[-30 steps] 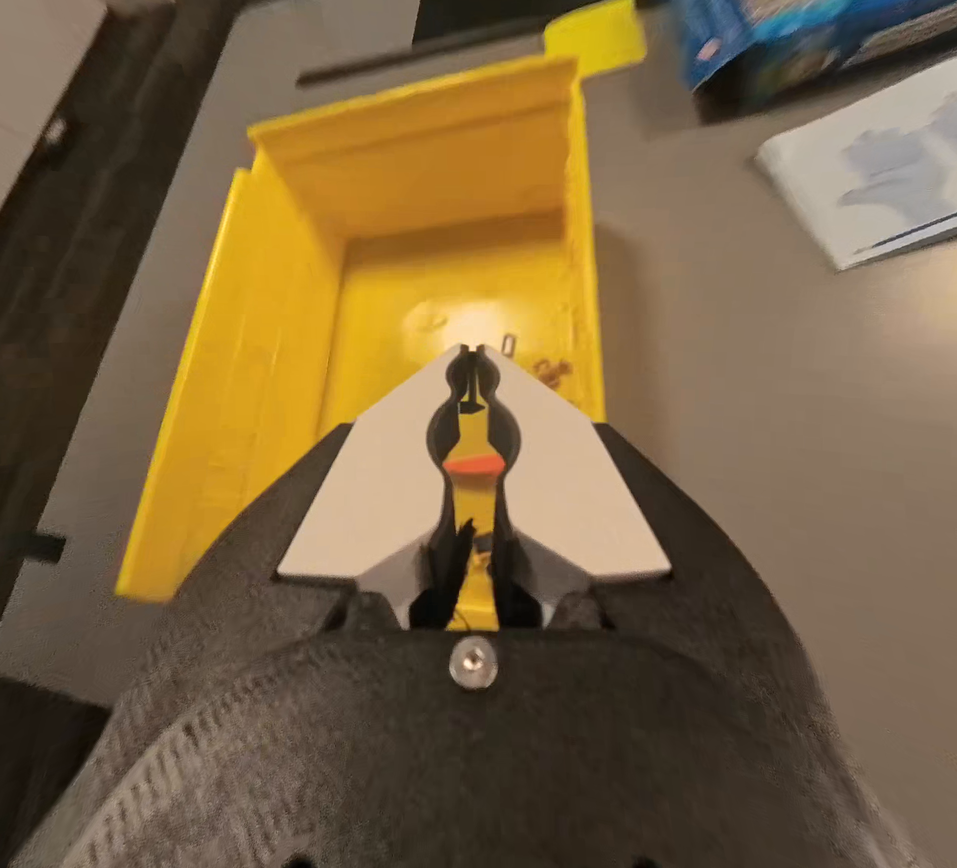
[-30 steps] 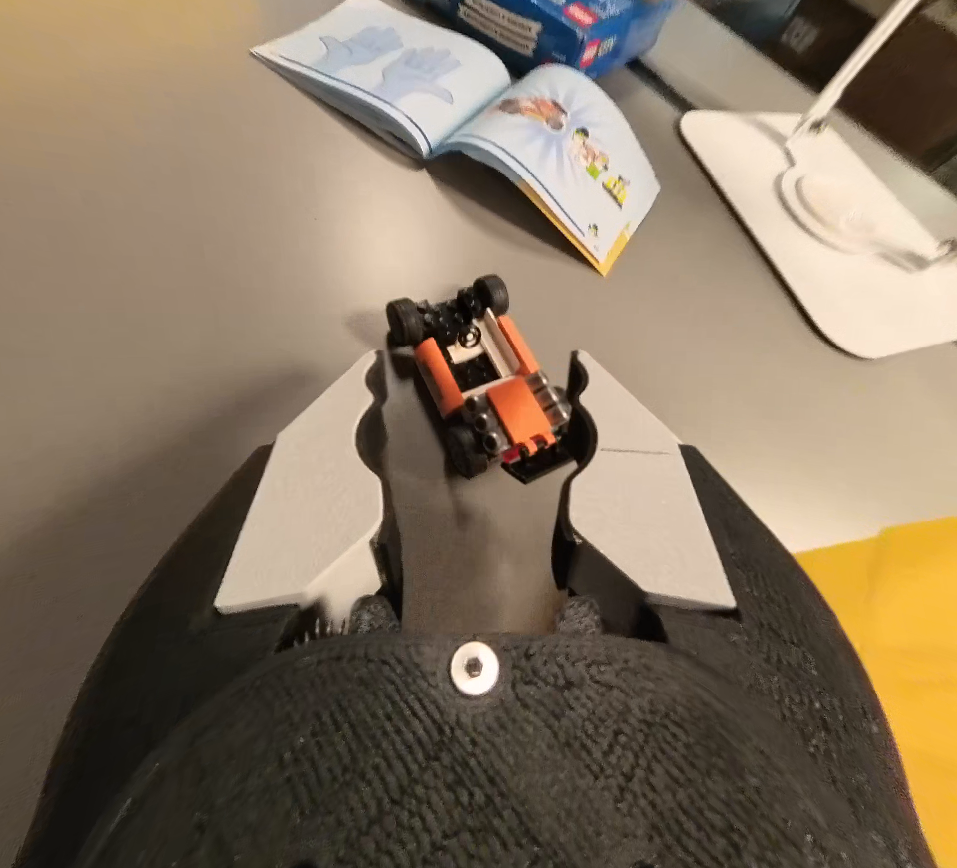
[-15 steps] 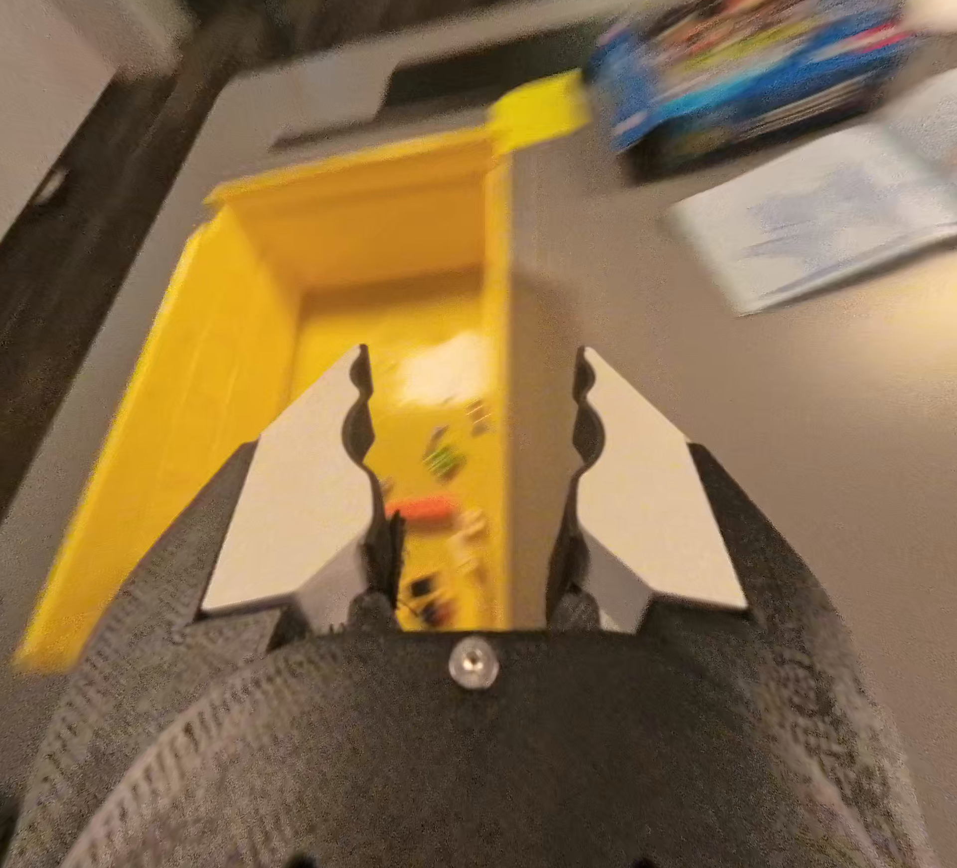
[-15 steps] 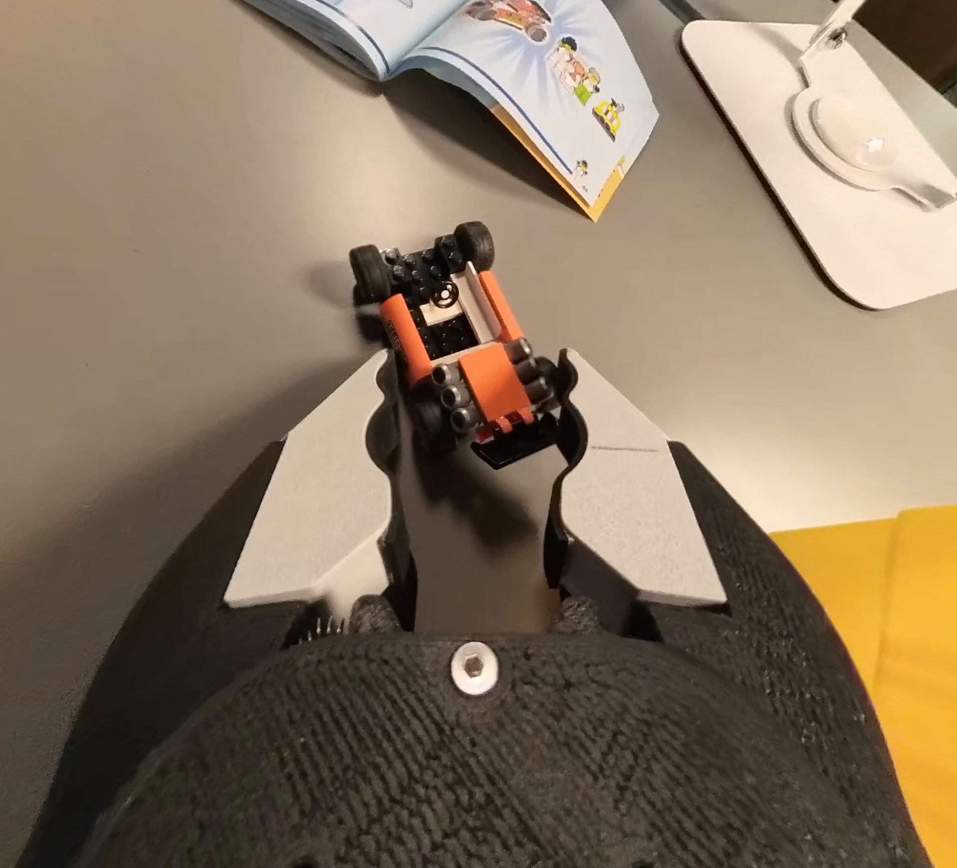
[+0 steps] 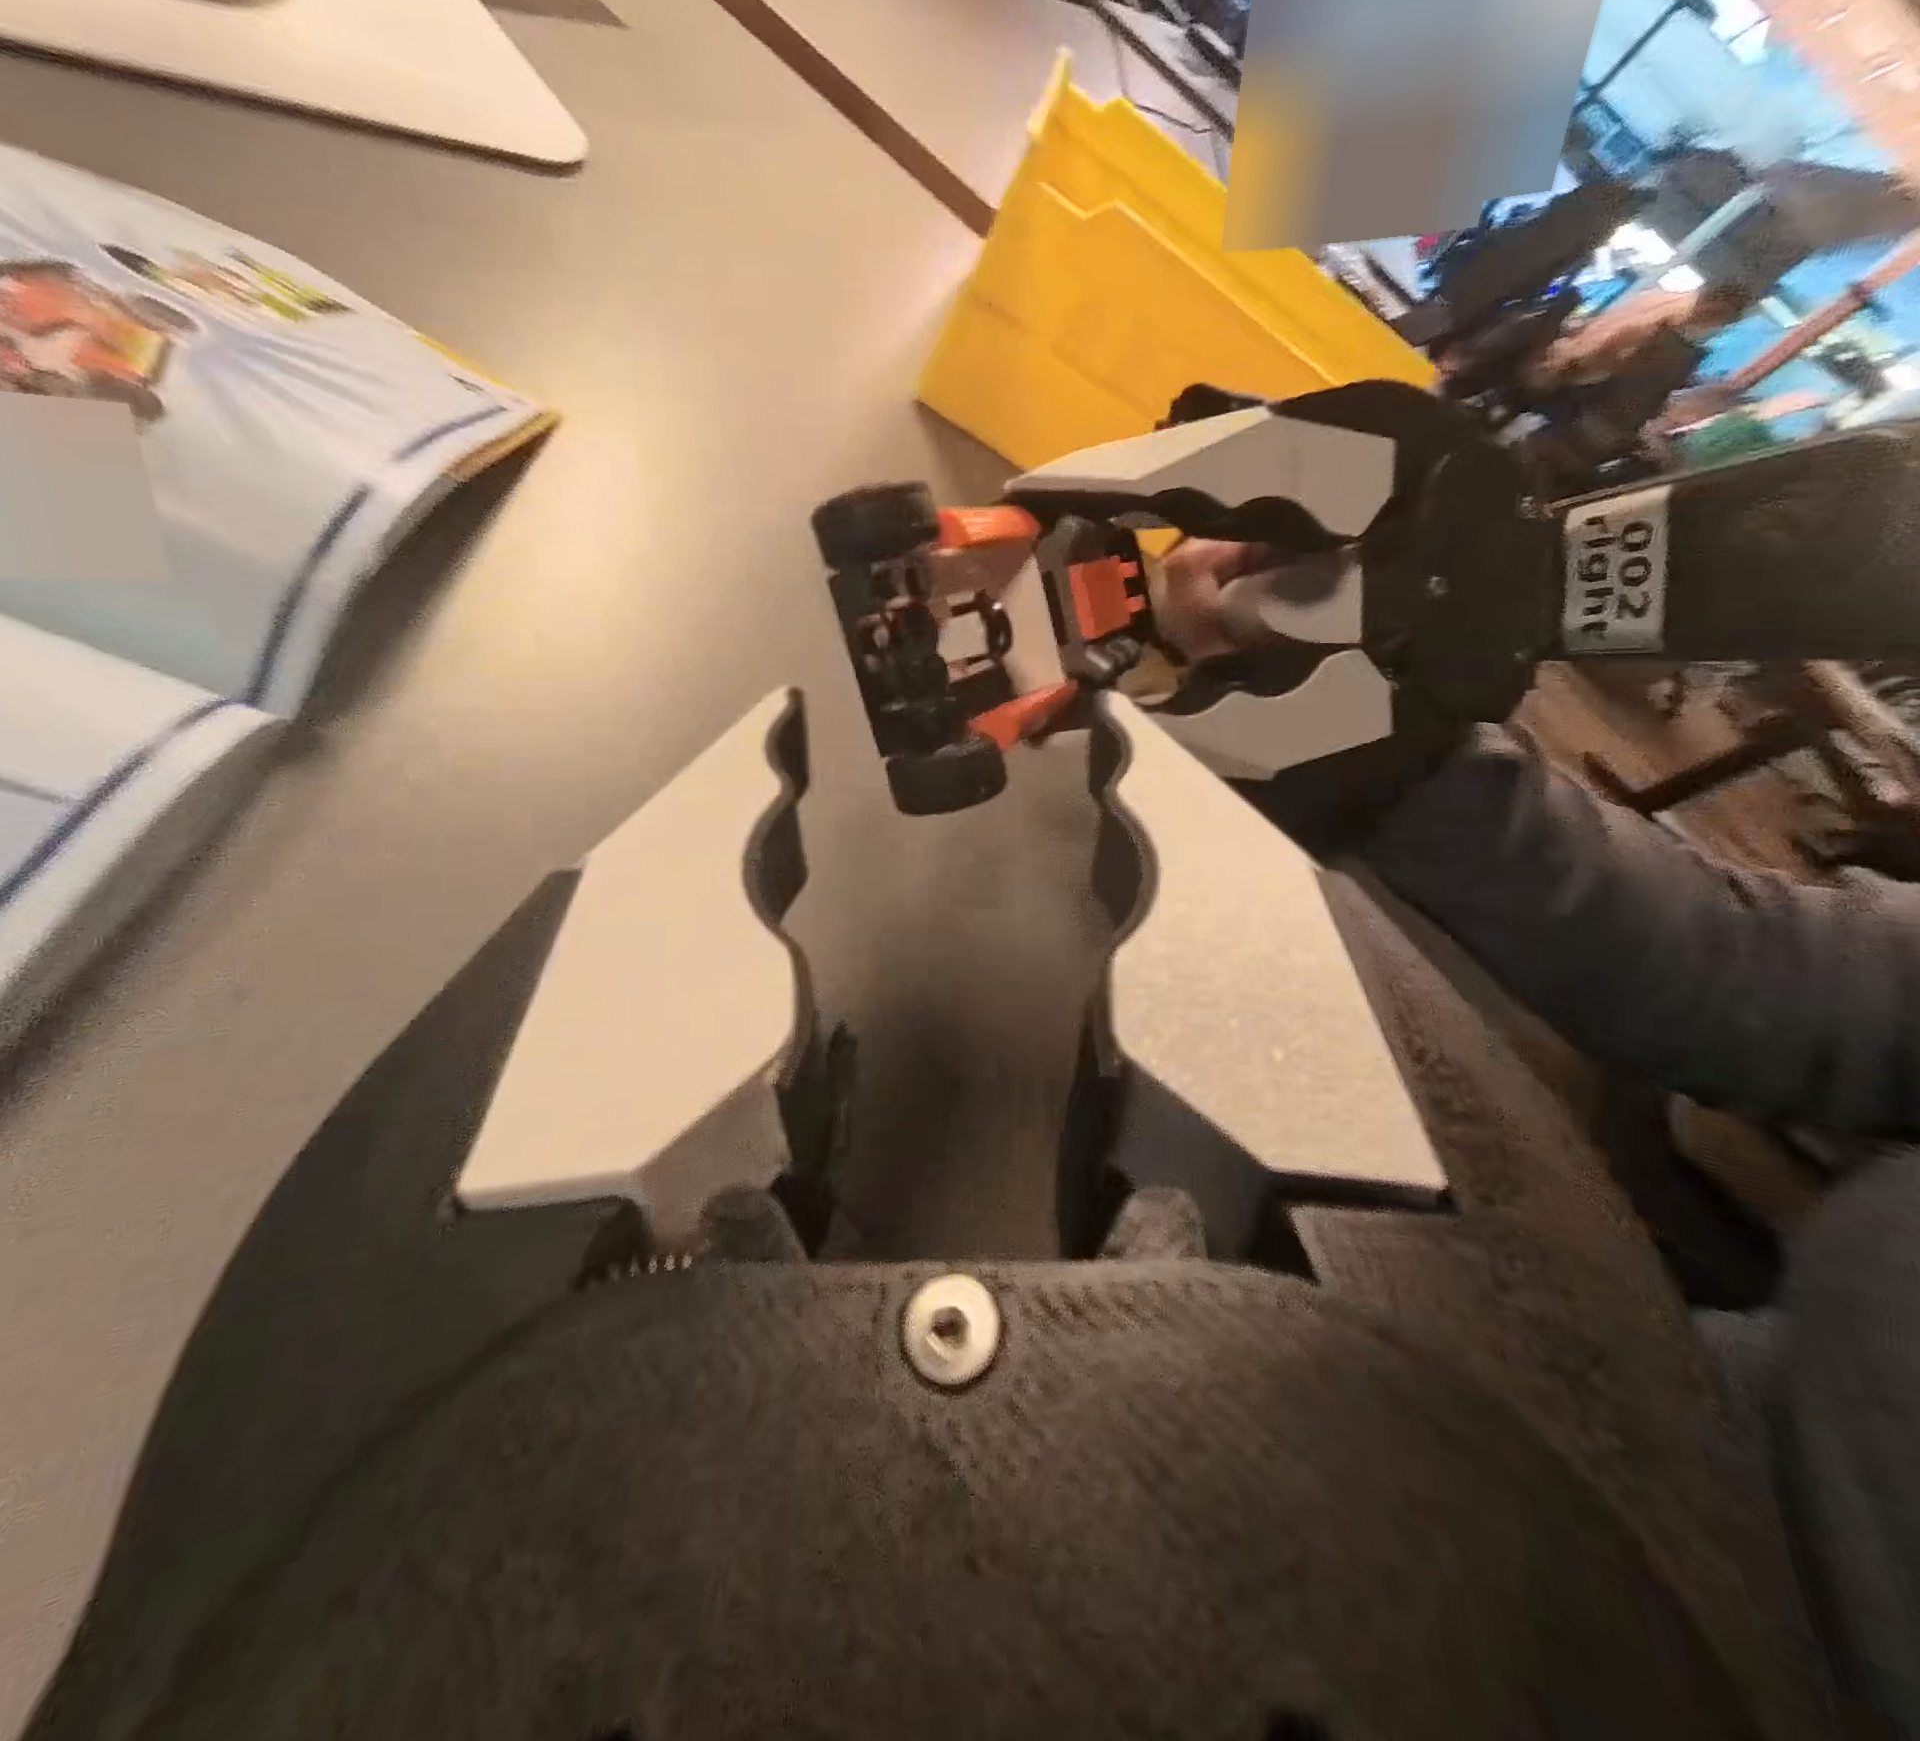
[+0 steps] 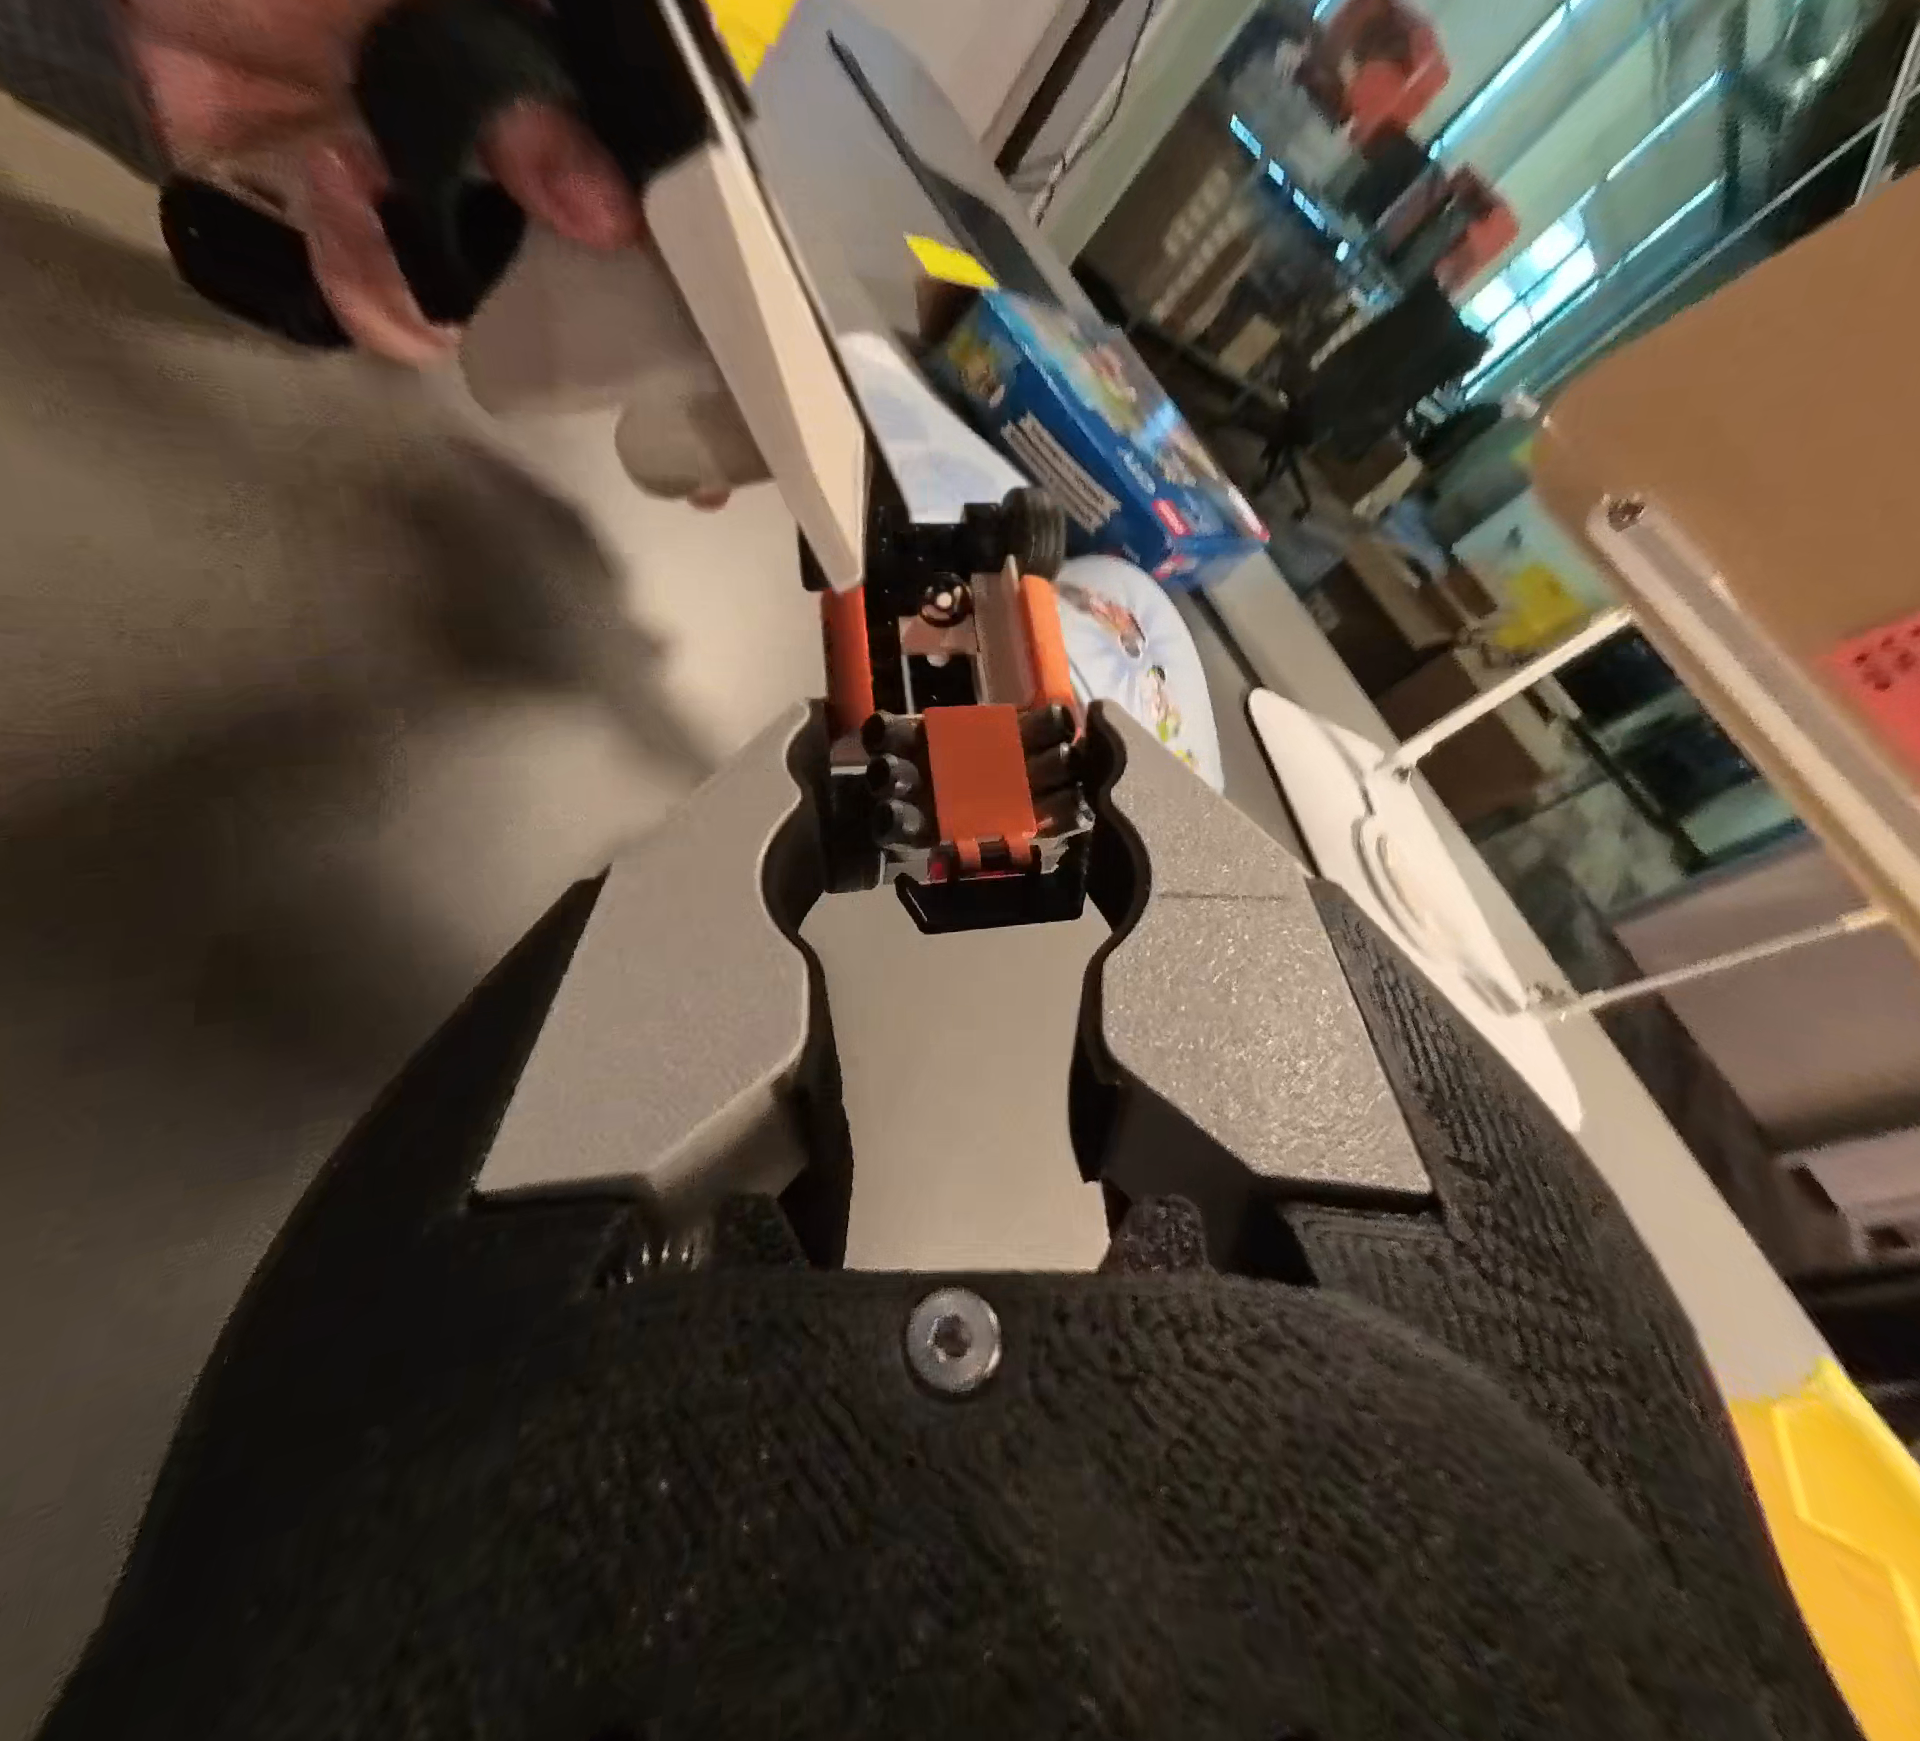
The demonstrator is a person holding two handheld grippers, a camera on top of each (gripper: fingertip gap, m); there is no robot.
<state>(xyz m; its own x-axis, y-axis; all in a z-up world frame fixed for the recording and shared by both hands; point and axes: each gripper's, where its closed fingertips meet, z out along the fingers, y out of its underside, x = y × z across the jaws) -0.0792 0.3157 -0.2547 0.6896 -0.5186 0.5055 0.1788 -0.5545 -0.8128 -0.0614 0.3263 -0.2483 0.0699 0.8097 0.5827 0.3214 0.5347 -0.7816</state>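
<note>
Right gripper (image 6: pixel 951 798) clamped on orange toy car (image 6: pixel 961 746), long axis toward 12 o'clock; left gripper (image 5: pixel 945 735) gaping, empty, car's wheel at 12 o'clock between its tips.

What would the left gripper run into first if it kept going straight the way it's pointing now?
Most likely the orange and black toy car, held off the table by the right gripper, just ahead of the open left gripper; depth is unclear.
</note>
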